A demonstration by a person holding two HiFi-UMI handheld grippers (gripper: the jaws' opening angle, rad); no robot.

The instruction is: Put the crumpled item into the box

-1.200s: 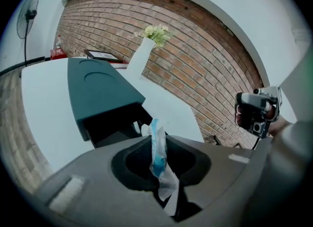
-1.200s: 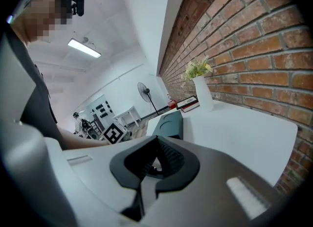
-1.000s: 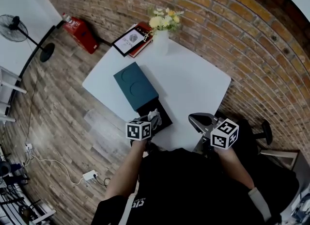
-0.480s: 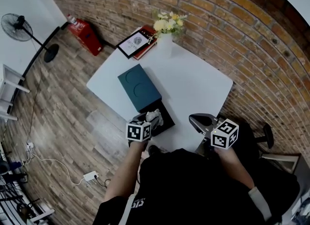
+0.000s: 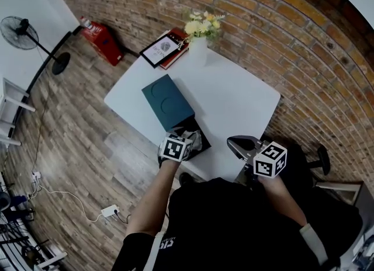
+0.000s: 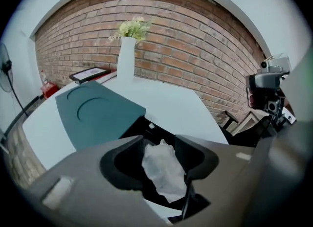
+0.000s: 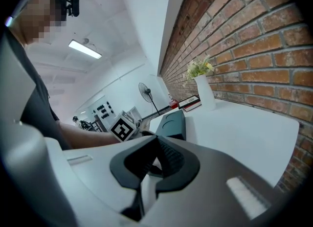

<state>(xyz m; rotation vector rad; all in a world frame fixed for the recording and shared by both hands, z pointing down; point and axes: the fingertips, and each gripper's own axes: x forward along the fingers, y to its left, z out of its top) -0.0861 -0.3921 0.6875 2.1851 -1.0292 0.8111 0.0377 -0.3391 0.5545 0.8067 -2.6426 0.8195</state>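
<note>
A crumpled white paper [image 6: 164, 170] sits between the jaws of my left gripper [image 6: 159, 160], above the open black box [image 6: 145, 127]. The jaws are closing but stand apart, and I see no firm pinch on the paper. In the head view the left gripper [image 5: 186, 141] and the paper [image 5: 194, 140] hang over the box [image 5: 202, 149] at the table's near edge. The box's teal lid [image 5: 166, 103] lies just behind it. My right gripper [image 5: 236, 142] hovers at the table's near right edge. Its jaws are shut with nothing in them [image 7: 157, 143].
The box stands on a white table [image 5: 234, 100] against a brick wall. A white vase of flowers [image 5: 197, 45] and a framed picture on books [image 5: 162, 48] stand at the far end. On the floor to the left are a fan [image 5: 23, 33] and a red case [image 5: 102, 39].
My left gripper has moved forward and to the right over the black box, carrying the paper with it, and its marker cube has turned. The right gripper has stayed put.
</note>
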